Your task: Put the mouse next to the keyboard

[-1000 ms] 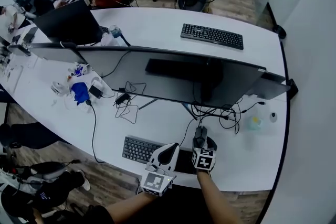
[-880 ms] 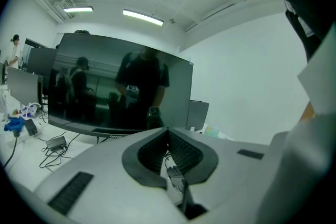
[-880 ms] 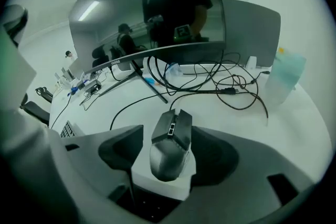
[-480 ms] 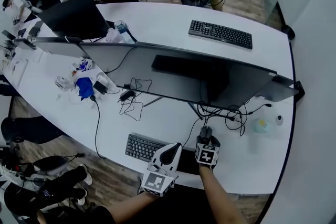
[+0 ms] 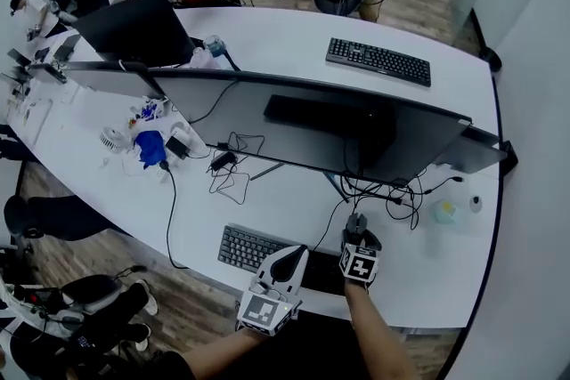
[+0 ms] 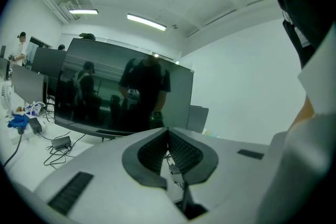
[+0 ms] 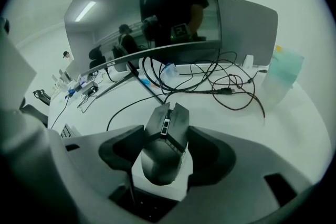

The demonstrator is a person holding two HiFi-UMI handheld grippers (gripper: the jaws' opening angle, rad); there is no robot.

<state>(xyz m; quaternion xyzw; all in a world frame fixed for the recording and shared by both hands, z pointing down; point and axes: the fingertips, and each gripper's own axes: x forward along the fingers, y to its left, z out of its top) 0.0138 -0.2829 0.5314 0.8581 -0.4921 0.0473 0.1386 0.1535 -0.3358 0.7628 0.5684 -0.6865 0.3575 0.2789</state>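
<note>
Pinching the dark grey angular mouse (image 7: 170, 118), your right tongs (image 7: 167, 135) could snag tangled black cables (image 7: 231, 89) ahead (left tongs (image 6: 168, 136) pressed together).

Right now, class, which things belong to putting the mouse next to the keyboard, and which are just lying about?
Job in hand:
mouse, held in the right gripper
near keyboard

Lying about:
far keyboard
monitor
cable tangle
blue object
left gripper, shut and empty

Cables (image 5: 378, 191) and monitor (image 5: 303, 125) hem bare desk (image 5: 423, 276) beside keyboard (image 5: 245, 246).
</note>
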